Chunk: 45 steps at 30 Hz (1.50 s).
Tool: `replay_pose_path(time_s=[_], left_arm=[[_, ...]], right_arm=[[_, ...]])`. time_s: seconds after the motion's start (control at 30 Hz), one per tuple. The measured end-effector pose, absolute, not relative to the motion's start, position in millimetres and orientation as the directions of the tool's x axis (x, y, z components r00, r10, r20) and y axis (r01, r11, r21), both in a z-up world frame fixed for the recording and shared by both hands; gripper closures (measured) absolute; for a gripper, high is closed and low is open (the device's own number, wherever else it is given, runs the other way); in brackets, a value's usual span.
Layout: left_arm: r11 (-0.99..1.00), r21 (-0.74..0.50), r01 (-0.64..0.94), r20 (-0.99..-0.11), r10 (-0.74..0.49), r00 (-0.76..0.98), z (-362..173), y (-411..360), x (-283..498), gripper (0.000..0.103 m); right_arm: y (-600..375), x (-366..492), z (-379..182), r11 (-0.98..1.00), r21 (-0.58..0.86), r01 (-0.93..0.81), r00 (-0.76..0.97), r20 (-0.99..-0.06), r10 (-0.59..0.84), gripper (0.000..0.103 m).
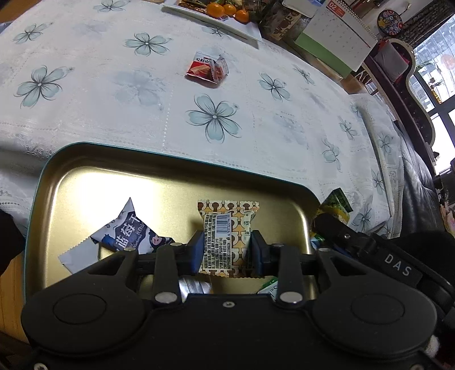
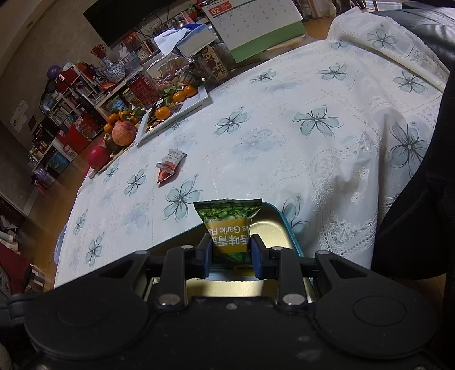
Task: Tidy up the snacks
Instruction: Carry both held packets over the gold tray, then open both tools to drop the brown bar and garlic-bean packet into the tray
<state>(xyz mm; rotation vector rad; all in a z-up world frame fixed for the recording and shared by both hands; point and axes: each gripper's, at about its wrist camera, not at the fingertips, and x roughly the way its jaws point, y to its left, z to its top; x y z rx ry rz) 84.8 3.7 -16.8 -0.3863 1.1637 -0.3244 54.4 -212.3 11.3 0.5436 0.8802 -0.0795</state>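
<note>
A gold tin tray [image 1: 85,176] with a teal rim lies at the near edge of the flowered tablecloth. My left gripper [image 1: 227,250] is shut on a tan patterned snack packet [image 1: 226,236] and holds it over the tray. A blue-and-white blueberry packet [image 1: 128,230] lies in the tray to its left. My right gripper [image 2: 231,254] is shut on a green and yellow garlic snack packet [image 2: 229,224] above the tray's right end [image 2: 287,230]; that gripper and packet also show in the left wrist view [image 1: 332,207]. A red wafer packet [image 1: 207,68] lies loose farther out on the cloth [image 2: 170,165].
A white tray with mandarins [image 1: 227,11] stands at the far edge, with an apple [image 2: 123,132] and other fruit beside it. A desk calendar [image 2: 256,22] and jars stand behind. A dark sofa [image 1: 421,182] borders the table on the right.
</note>
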Motion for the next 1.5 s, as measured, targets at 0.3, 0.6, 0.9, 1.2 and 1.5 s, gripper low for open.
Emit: replay_pose_path(time_s=[0.3, 0.6, 0.9, 1.2, 1.5], left_arm=[[0.922, -0.367, 0.121, -0.816, -0.382, 0.434, -3.7, -5.5, 74.0, 0.060], [0.977, -0.147, 0.152, -0.778, -0.209, 0.592, 8.9, -27.8, 55.0, 0.059], [0.994, -0.108, -0.030, -0.764, -0.064, 0.642, 8.5, -12.5, 54.1, 0.059], [0.970, -0.144, -0.196, -0.814, -0.003, 0.581, -5.2, 13.9, 59.0, 0.059], [0.967, -0.131, -0.217, -0.834, 0.011, 0.551, -11.6, 14.7, 57.9, 0.059]], right_arm=[[-197.6, 43.1, 14.6, 0.898, 0.365, 0.244, 0.651, -0.748, 0.127, 0.073], [-186.7, 38.8, 19.7, 0.917, 0.354, 0.186, 0.661, -0.736, 0.151, 0.073], [-184.5, 42.3, 16.6, 0.920, 0.356, 0.162, 0.629, -0.756, 0.182, 0.073], [-170.9, 42.5, 11.2, 0.945, 0.304, 0.119, 0.583, -0.792, 0.181, 0.073], [-167.9, 42.7, 8.4, 0.951, 0.290, 0.104, 0.566, -0.804, 0.183, 0.073]])
